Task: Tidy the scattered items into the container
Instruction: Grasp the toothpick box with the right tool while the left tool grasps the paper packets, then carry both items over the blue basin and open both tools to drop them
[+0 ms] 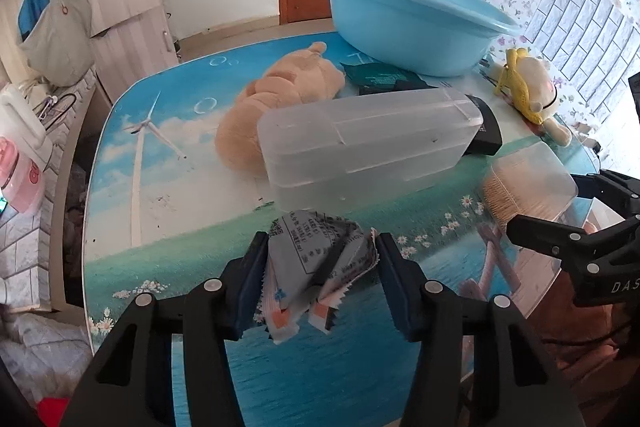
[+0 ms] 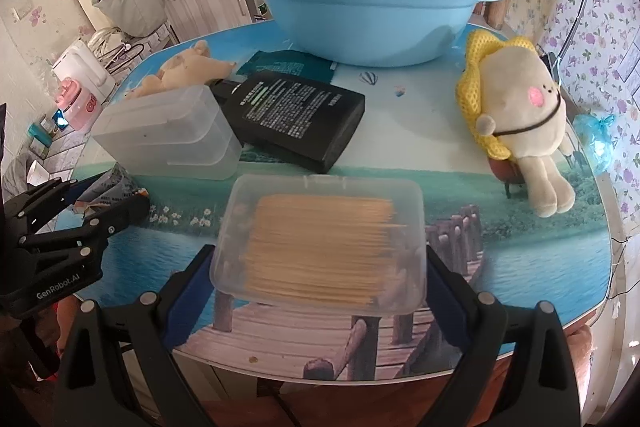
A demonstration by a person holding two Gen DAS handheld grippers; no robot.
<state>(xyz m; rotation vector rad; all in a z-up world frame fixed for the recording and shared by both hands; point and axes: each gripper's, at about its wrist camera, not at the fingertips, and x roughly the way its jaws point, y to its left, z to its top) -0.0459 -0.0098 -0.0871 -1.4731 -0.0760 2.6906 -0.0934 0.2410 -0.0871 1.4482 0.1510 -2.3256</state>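
My left gripper (image 1: 322,247) is shut on a bunch of folded white sachets (image 1: 316,259) with printed text, low over the near part of the table. My right gripper (image 2: 318,255) is shut on a clear lidded box of toothpicks (image 2: 320,243), held above the table's front edge. The light blue basin (image 1: 400,19) (image 2: 360,23) stands at the far side of the table, and its inside is hidden from here. In the right wrist view the left gripper (image 2: 108,203) shows at the left edge with the sachets (image 2: 116,187).
On the picture-printed table (image 2: 420,115) lie a tan plush (image 1: 280,95), a long translucent box (image 1: 368,143), a black bottle (image 2: 296,115), a dark green packet (image 2: 288,65) beside the basin, and a white plush in a yellow hood (image 2: 516,107) at the right edge.
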